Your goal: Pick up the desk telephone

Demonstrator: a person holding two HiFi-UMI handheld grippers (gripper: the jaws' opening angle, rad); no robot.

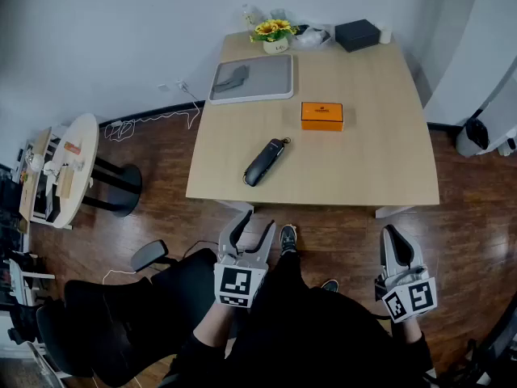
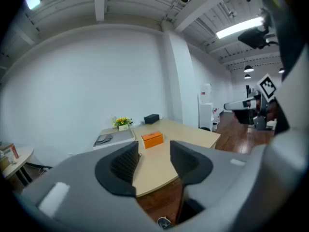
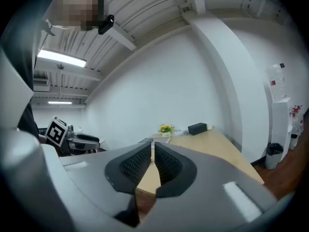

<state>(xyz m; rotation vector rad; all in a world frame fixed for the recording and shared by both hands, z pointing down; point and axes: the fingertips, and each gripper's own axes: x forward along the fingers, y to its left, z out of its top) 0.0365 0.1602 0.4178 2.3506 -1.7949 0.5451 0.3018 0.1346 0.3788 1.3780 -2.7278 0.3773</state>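
A: A big pale table (image 1: pixel 363 160) fills the head view. The desk telephone (image 1: pixel 266 162) lies on it toward seven o'clock of centre: dark, long, slanted, untouched.

B: Both claws are short of the table edge. The left gripper (image 1: pixel 252 229) sits at six o'clock of the phone, jaws parted with nothing between them. The right gripper (image 1: pixel 393 241) hangs at four o'clock, jaws pinched together on nothing.

A: How will it handle?

B: I'd guess hard plastic: stiff, fairly light, smooth enough to slip. The best hold looks to be across the narrow middle, jaws square to its length, so it doesn't tip. There may be a cord at its upper end, but it's too small to be sure.

A: The count, big to small?

B: One table, then one grey tray (image 1: pixel 266 83) at eleven o'clock on it. One black box (image 1: pixel 356 35) at one. One orange box (image 1: pixel 321 115) at one o'clock of the phone. One telephone, and one pot of yellow flowers (image 1: pixel 273 32) at twelve. Two grippers.
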